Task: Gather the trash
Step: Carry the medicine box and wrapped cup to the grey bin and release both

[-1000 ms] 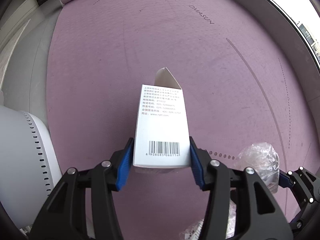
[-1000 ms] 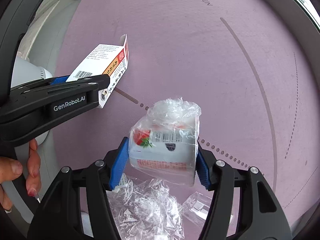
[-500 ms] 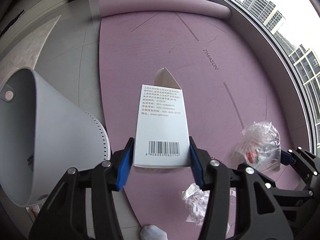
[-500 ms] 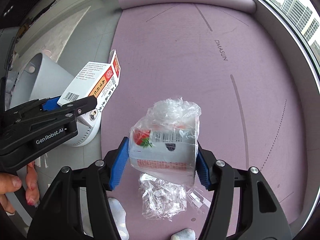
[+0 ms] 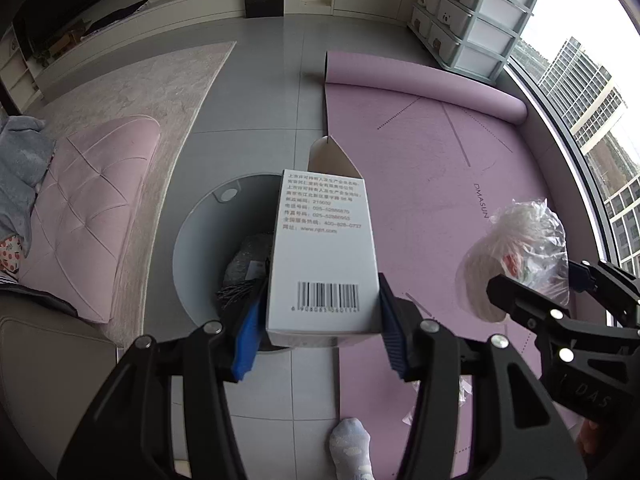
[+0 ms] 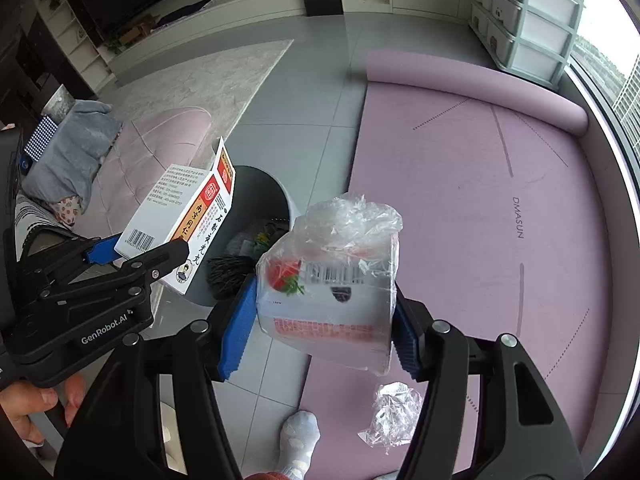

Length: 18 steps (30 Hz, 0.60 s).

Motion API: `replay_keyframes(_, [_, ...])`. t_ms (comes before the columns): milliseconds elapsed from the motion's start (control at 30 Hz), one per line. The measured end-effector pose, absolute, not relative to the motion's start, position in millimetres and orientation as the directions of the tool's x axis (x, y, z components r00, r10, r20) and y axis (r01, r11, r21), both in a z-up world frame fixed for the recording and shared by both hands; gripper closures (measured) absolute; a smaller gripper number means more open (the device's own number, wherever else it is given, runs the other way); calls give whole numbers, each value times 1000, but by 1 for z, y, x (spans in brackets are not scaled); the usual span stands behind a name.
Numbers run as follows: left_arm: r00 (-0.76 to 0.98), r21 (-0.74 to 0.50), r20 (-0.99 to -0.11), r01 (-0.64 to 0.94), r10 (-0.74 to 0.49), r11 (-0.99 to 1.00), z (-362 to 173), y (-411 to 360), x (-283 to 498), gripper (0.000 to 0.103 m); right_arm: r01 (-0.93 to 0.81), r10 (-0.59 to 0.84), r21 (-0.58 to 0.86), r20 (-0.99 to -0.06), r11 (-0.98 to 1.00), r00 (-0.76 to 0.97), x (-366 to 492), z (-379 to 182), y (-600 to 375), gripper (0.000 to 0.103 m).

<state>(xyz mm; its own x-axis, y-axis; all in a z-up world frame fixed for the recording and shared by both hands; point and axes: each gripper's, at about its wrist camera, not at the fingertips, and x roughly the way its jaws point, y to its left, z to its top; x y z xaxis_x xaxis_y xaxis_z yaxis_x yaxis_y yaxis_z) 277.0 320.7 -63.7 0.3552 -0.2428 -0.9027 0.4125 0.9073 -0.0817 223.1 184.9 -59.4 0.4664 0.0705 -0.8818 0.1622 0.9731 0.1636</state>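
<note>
My left gripper (image 5: 318,322) is shut on a white medicine box (image 5: 324,252) with a barcode and holds it above the open grey trash bin (image 5: 200,240). The box also shows in the right wrist view (image 6: 180,224), as does the bin (image 6: 264,196). My right gripper (image 6: 324,328) is shut on a plastic-wrapped cup (image 6: 332,280) with a strawberry label, held to the right of the bin. The cup appears in the left wrist view (image 5: 520,256). Dark trash lies inside the bin. A crumpled clear wrapper (image 6: 394,412) lies on the purple mat (image 6: 500,220).
A pink cushioned stool (image 5: 88,208) with grey cloth stands left of the bin. A pale rug (image 5: 160,76) lies behind it. The mat's far end is rolled up (image 5: 420,84). A drawer unit (image 5: 472,12) stands by the window. A socked foot (image 5: 352,444) is below.
Both grippers have lifted well above the floor with their loads. The view has swung from the mat to over the bin, whose open top is now beneath the box.
</note>
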Motion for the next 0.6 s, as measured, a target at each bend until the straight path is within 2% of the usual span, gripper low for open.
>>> replay_keyframes(333, [434,-51,-886,262,-165,964,-34,408,300,51,6,160,190,-843,982,514,301,-35,255,42])
replay_keyframes(400, [441,-55,-884,235,-156,971,-34,419,301,51,-16,165,184,-838,983,520,306,-32,264,37])
replay_keyframes(600, [442,-75,-883,198,-157,977,-38,430,298,51,-45,168,169,-843,985,510,312,-34,275,37])
